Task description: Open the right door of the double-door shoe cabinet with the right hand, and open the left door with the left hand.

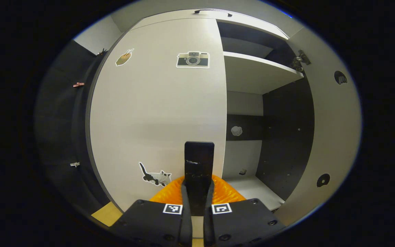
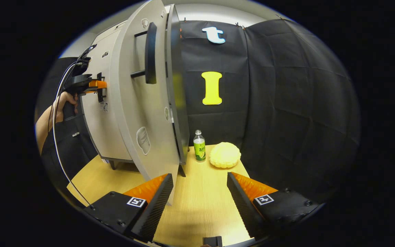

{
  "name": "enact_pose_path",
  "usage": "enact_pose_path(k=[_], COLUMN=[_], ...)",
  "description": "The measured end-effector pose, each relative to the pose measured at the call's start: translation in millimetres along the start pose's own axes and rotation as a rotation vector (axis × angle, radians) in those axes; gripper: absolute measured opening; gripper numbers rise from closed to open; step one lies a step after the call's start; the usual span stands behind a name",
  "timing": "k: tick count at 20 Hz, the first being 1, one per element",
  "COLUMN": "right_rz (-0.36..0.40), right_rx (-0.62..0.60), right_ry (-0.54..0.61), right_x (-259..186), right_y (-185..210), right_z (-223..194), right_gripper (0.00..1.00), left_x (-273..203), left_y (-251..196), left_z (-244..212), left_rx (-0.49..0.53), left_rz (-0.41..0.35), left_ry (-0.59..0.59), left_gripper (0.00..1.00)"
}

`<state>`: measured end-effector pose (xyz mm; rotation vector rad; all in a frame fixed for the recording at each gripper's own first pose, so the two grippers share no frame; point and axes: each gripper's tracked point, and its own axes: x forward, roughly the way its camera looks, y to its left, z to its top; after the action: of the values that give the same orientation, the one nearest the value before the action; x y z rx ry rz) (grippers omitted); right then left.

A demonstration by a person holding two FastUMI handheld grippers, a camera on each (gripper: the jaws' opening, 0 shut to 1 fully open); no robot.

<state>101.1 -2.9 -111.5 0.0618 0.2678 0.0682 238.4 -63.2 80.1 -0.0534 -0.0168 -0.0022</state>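
Left gripper view: left gripper (image 1: 199,171) pinching left door's handle (image 1: 199,161); right door (image 2: 142,103) swung open; right gripper (image 2: 199,192) spread (bottle (image 2: 199,145) label unreadable).

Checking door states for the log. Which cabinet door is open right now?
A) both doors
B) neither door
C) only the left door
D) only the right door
D: in the left gripper view the right door is swung out, baring the shelf, while the left door sits shut, its handle clamped between the left gripper fingers.
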Motion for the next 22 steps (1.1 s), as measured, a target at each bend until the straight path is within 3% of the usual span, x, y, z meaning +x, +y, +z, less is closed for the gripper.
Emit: enact_pose_path(k=[1, 3, 10, 22], right_rz=[0.004, 0.006, -0.007, -0.033], right_rx=[-0.004, -0.01, -0.02, -0.044], right_ry=[-0.001, -0.004, -0.006, -0.072], right_x=[-1, -5, -16, -43], right_y=[4, 9, 39, 143], right_z=[0, 0, 2, 14], right_gripper=[0.99, 0.99, 0.99, 0.99], left_x=[0, -1, -10, -22], left_y=[0, 0, 3, 17], left_z=[0, 0, -3, -4], left_rx=[0.002, 0.005, -0.023, -0.022], left_rz=[0.003, 0.004, -0.036, -0.148], left_ry=[0.007, 0.012, 0.036, 0.057], left_gripper=[0.1, 0.06, 0.06, 0.06])
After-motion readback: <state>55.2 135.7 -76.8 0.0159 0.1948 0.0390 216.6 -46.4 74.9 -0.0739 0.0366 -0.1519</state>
